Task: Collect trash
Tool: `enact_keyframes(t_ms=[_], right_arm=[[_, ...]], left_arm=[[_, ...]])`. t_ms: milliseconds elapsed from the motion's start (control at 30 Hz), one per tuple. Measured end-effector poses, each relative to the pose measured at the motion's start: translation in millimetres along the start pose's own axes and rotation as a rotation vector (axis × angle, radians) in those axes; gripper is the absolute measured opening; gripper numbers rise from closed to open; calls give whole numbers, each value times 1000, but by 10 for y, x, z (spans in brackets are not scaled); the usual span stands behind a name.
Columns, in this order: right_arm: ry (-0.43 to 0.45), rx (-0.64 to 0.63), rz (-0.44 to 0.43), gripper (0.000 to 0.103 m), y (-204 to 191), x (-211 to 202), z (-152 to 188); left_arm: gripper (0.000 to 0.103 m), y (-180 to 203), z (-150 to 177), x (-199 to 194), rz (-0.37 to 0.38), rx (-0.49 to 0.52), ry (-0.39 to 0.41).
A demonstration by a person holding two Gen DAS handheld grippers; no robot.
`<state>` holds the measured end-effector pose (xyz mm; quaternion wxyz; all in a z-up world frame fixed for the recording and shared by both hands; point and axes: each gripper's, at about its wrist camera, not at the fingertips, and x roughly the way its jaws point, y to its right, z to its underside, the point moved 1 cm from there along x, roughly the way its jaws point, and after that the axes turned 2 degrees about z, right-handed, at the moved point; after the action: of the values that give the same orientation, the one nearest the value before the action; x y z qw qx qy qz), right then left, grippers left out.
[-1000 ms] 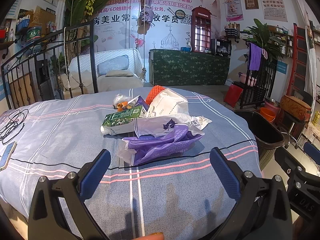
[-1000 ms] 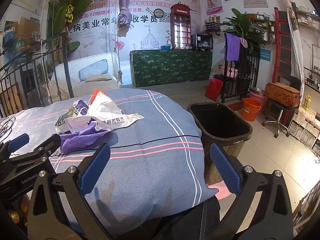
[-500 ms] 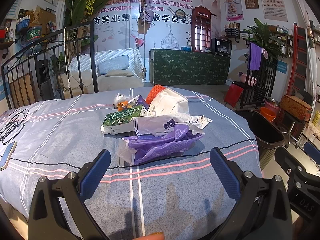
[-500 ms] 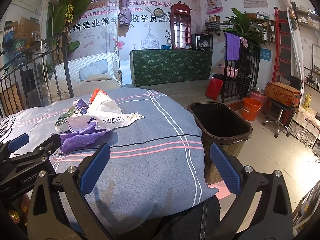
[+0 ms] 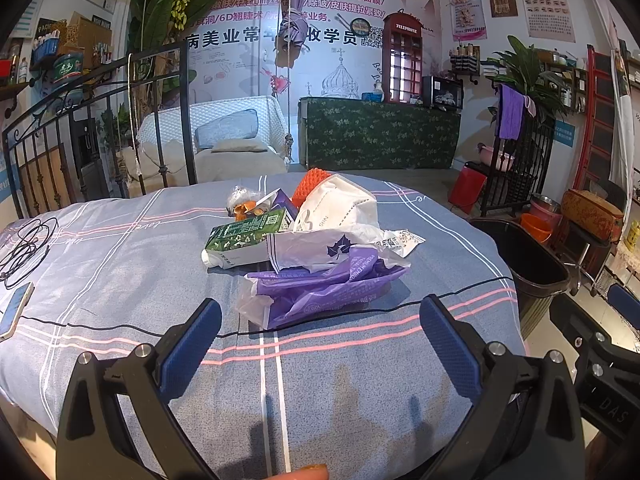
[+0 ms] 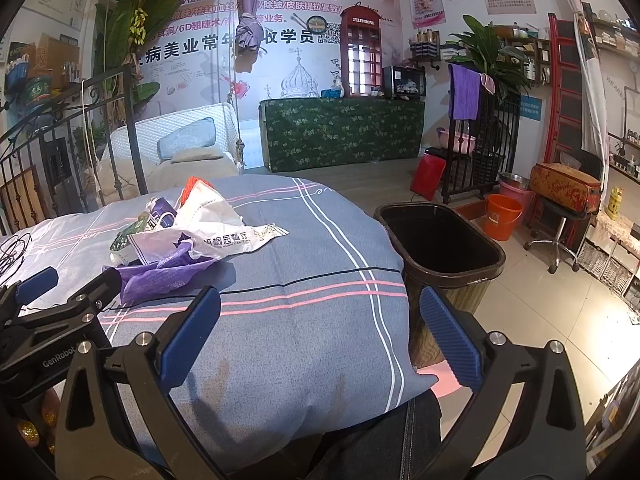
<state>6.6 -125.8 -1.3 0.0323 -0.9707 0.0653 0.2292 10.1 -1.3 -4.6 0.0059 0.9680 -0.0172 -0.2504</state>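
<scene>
A pile of trash lies on the blue striped bedsheet point(image 5: 120, 264): a purple plastic wrapper point(image 5: 320, 288) in front, a white wrapper with a purple leaf point(image 5: 320, 246), a green carton point(image 5: 244, 236), a white N95 mask point(image 5: 340, 204) and an orange mesh piece point(image 5: 310, 184). My left gripper point(image 5: 320, 340) is open and empty, just short of the purple wrapper. My right gripper point(image 6: 320, 328) is open and empty over the sheet's right edge. The pile also shows in the right wrist view point(image 6: 180, 240). A dark trash bin point(image 6: 440, 248) stands on the floor right of the bed.
A phone point(image 5: 14, 312) and a black cable point(image 5: 24, 248) lie on the sheet at the left. A black metal bed rail point(image 5: 100, 120) runs behind. Orange buckets point(image 6: 502, 216), a chair point(image 6: 560, 216) and shelves stand at the right on the tiled floor.
</scene>
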Motion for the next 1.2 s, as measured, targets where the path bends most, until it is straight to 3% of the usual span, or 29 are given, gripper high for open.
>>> enact_keyframes(t_ms=[333, 567, 967, 1100, 1200], right_arm=[[-10, -1, 3, 99, 11, 49, 25], [-64, -20, -36, 99, -5, 228, 29], [-303, 15, -380, 98, -356, 1060, -116], [-370, 50, -489, 92, -569, 1255, -230], [-428, 91, -572, 84, -743, 1354, -263]], left_arm=[[98, -20, 7, 29, 17, 4, -8], [98, -198, 56, 162, 73, -22, -73], [98, -839, -41, 286, 63, -78, -102], [98, -925, -117, 286, 36, -53, -82], [98, -1041, -139, 312, 38, -94, -85]])
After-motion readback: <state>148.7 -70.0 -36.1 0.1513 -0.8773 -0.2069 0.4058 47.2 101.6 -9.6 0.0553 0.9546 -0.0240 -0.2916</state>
